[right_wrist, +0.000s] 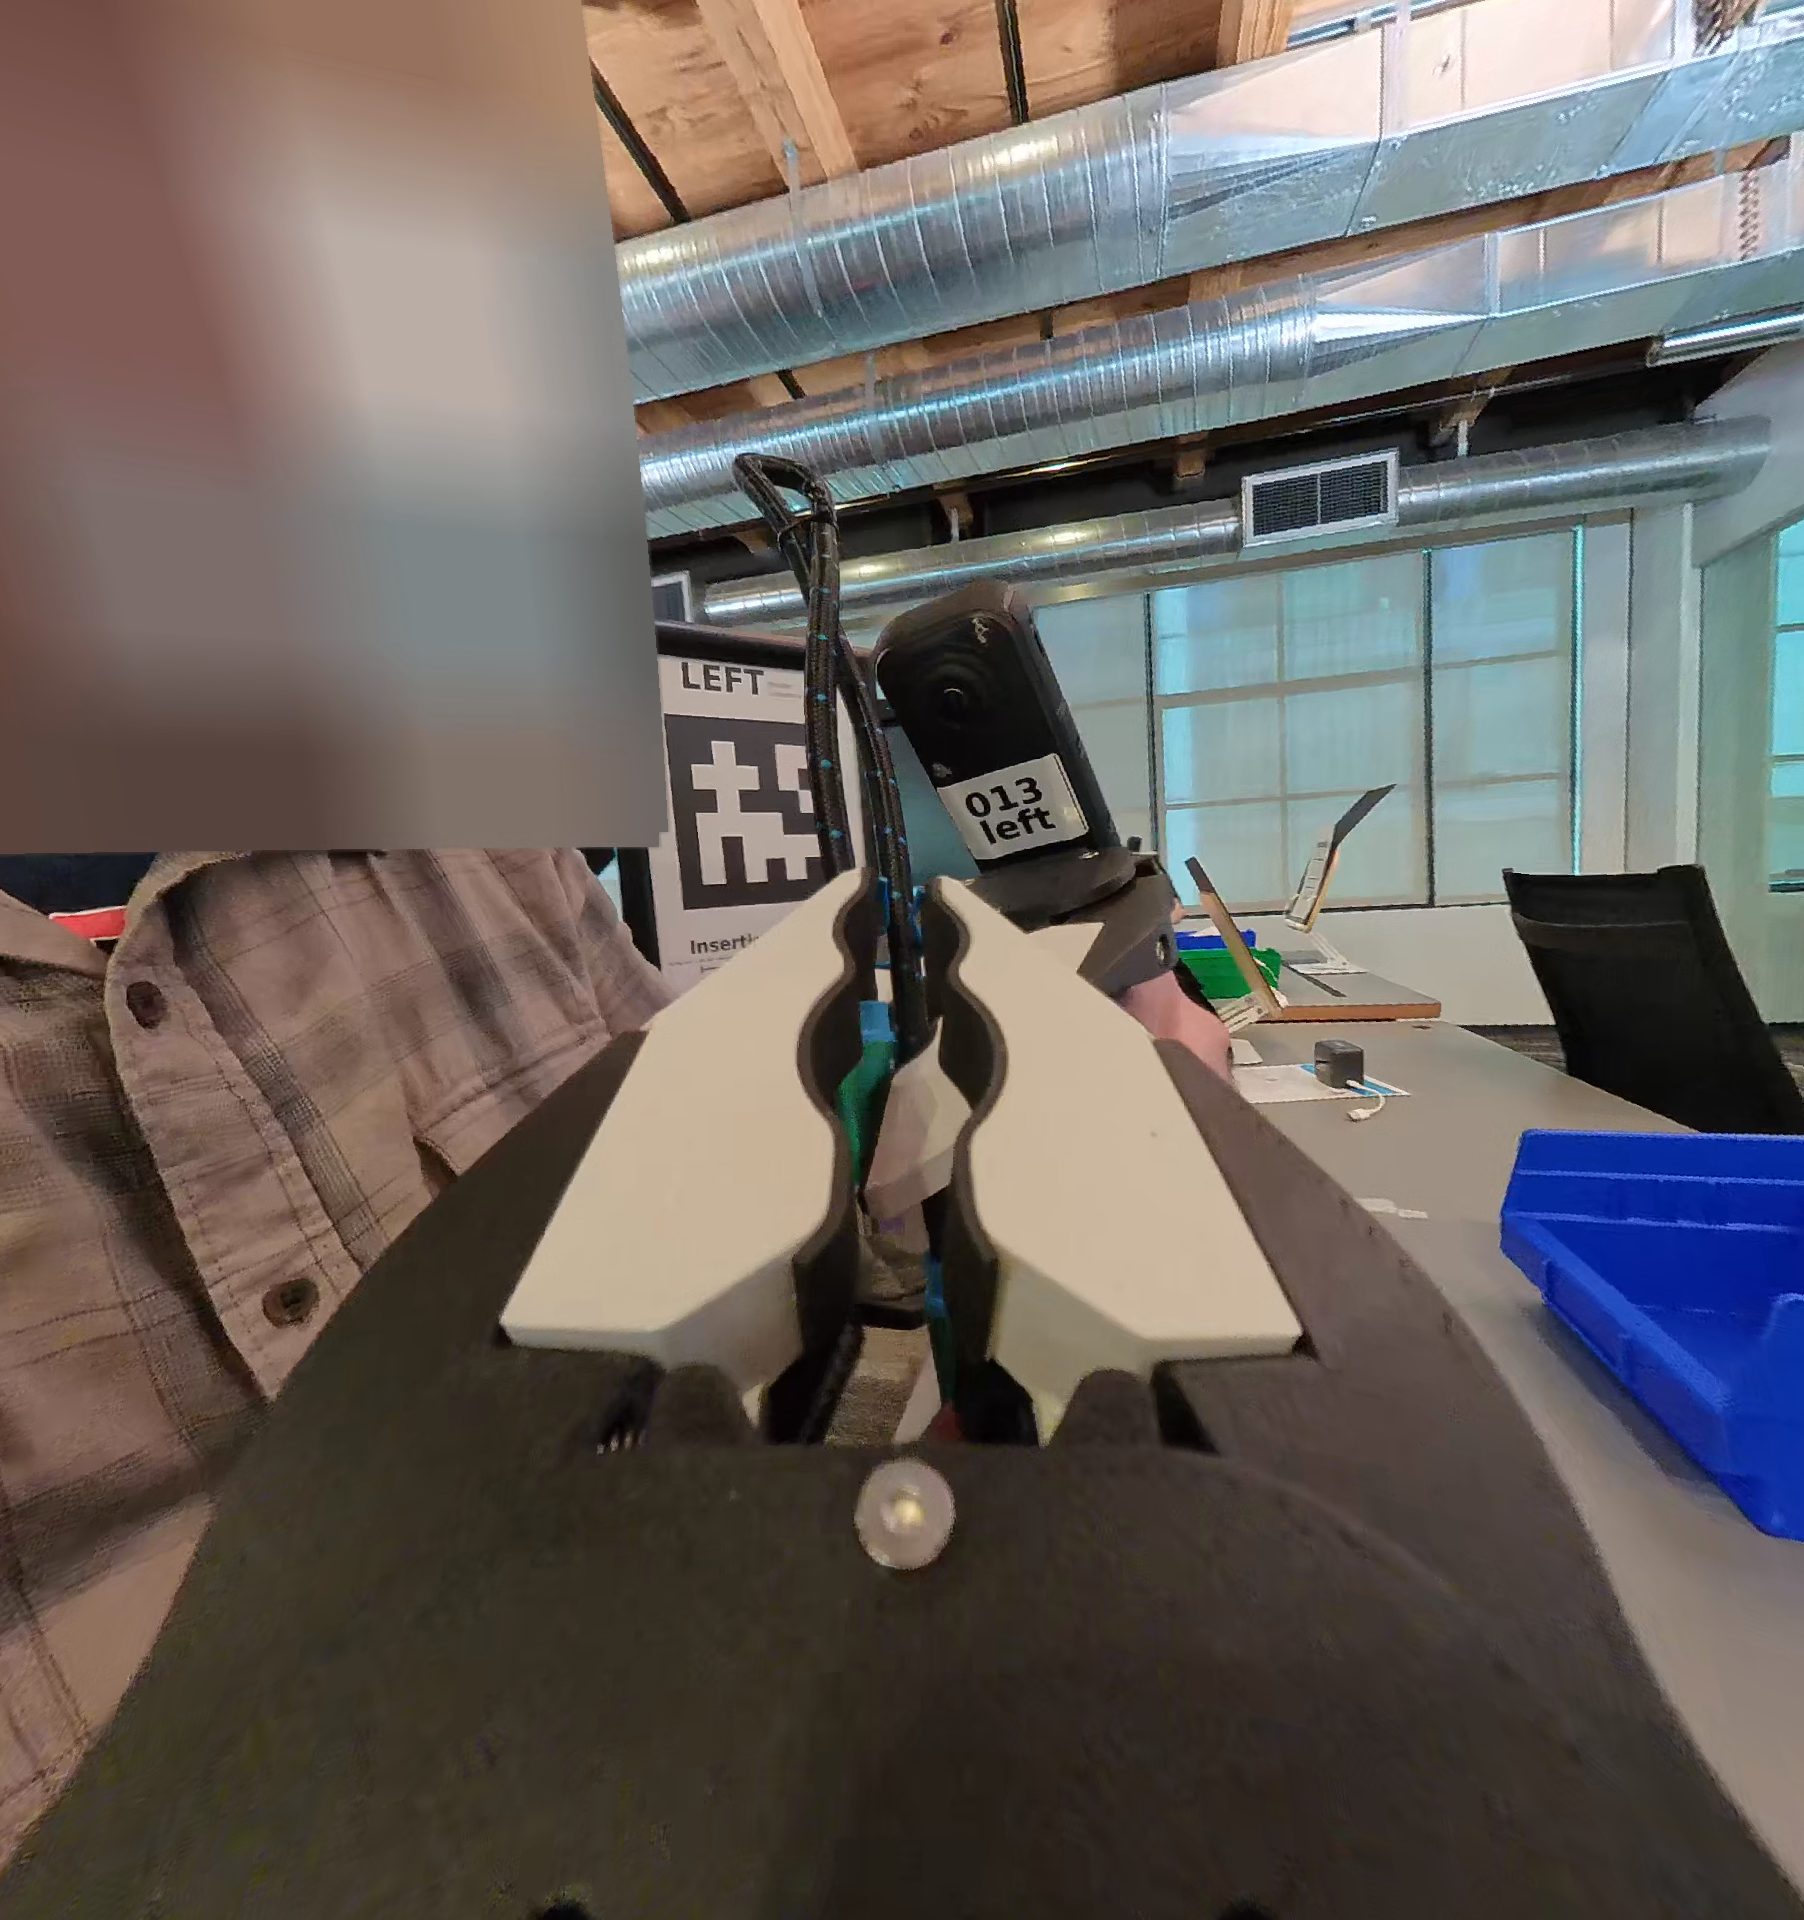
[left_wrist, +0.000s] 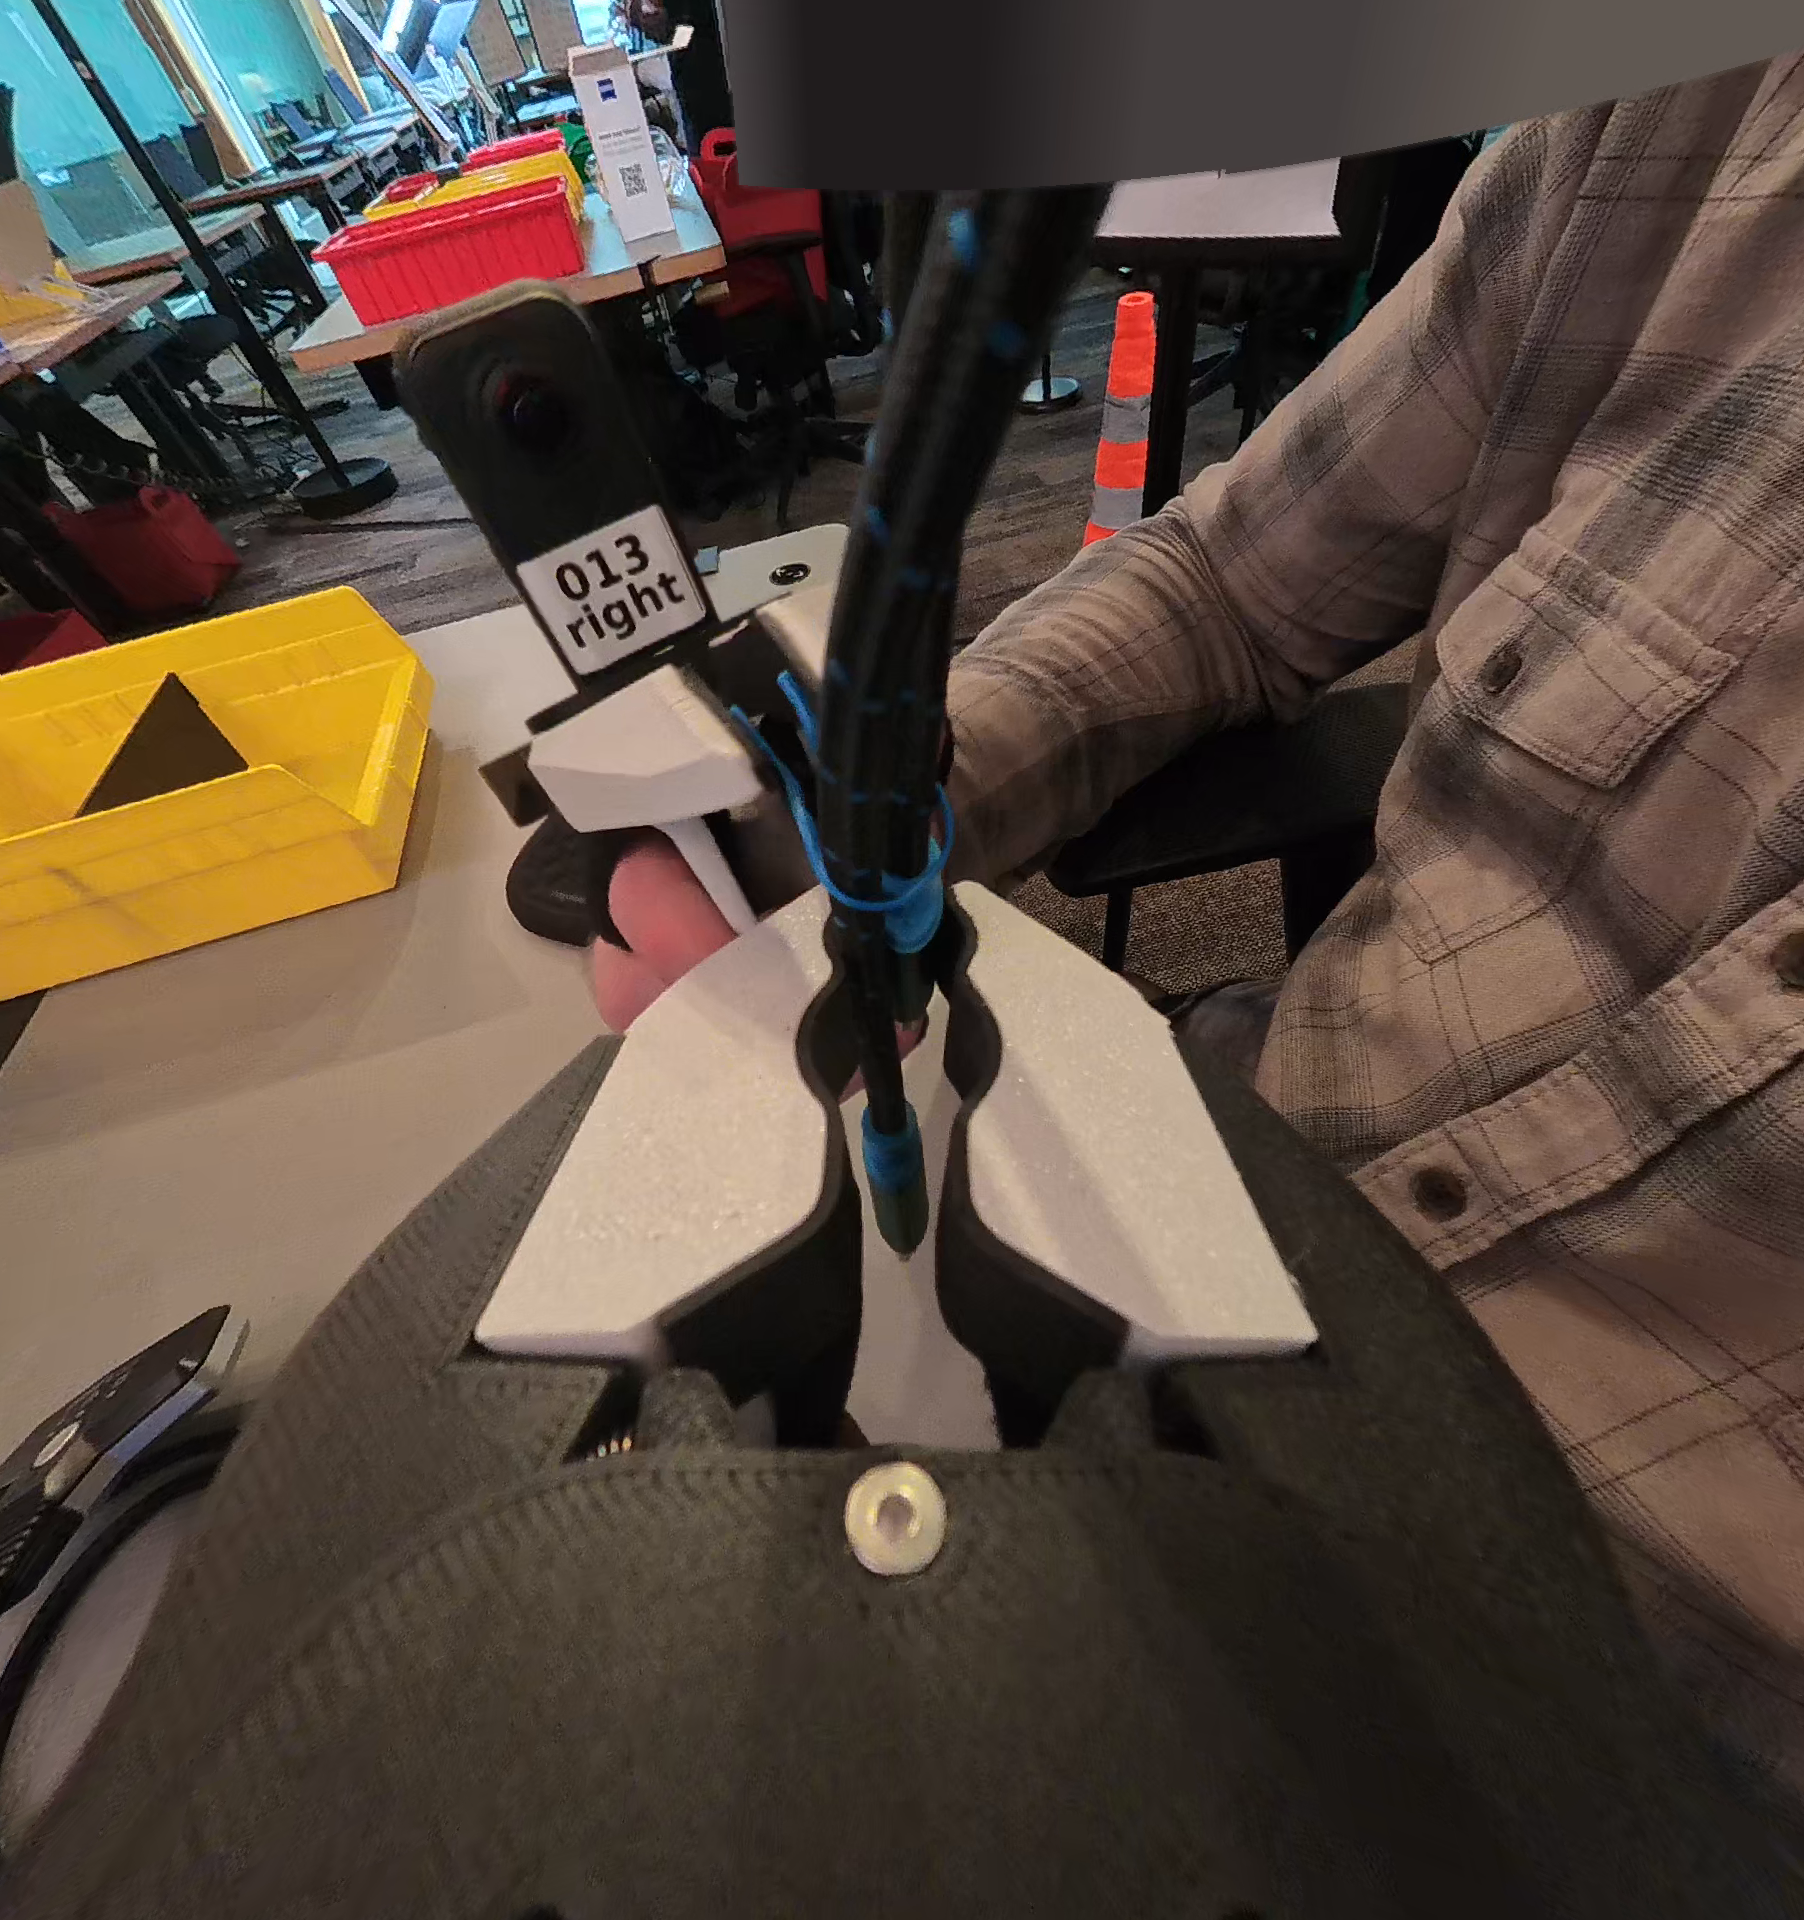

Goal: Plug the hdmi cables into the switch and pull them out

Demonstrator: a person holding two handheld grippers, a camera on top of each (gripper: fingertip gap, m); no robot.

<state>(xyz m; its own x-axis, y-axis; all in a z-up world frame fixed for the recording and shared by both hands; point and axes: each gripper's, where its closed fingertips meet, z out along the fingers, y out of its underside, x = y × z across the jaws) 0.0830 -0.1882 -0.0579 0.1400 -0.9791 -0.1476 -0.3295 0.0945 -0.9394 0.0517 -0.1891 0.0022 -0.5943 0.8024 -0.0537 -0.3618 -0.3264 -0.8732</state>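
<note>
The braided black-and-blue hdmi cable (left_wrist: 882,790) runs from twelve o'clock down toward six in the left wrist view, its long axis along the gap of the left tongs (left_wrist: 896,1049), its blue-collared plug (left_wrist: 893,1174) hanging between the barely parted fingers; whether they pinch it I cannot tell. In the right wrist view the right tongs (right_wrist: 898,1023) stand nearly closed around the same cable, contact unclear. No switch shows clearly; I judge the left tongs nearer the plug.
</note>
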